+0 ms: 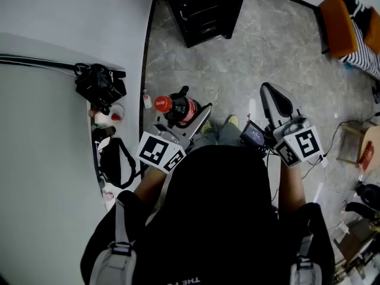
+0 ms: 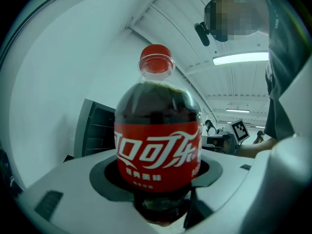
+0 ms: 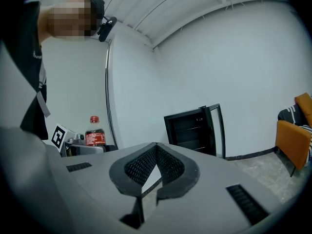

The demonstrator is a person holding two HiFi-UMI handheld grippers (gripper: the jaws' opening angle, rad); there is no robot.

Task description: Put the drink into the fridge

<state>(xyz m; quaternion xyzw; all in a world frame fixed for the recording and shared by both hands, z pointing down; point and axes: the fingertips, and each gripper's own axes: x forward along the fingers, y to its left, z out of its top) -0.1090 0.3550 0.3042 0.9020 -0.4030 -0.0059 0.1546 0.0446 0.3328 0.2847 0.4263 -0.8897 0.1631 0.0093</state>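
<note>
A cola bottle (image 1: 180, 107) with a red cap and red label stands upright between the jaws of my left gripper (image 1: 185, 116), which is shut on its body. In the left gripper view the bottle (image 2: 158, 145) fills the centre, with the pads pressing its lower sides. My right gripper (image 1: 274, 101) is held level to the right, its jaws closed tip to tip with nothing in them; its view shows the same at the gripper (image 3: 156, 150). The small black fridge (image 1: 205, 8) stands ahead against the wall with its glass door open, and in the right gripper view the fridge (image 3: 195, 129) shows bare shelves.
A white counter (image 1: 41, 159) runs along the left with a black bag (image 1: 101, 85) and small items on its edge. An orange chair (image 1: 335, 22) stands at the far right. Cables and gear lie on the grey floor (image 1: 267, 46) at the right.
</note>
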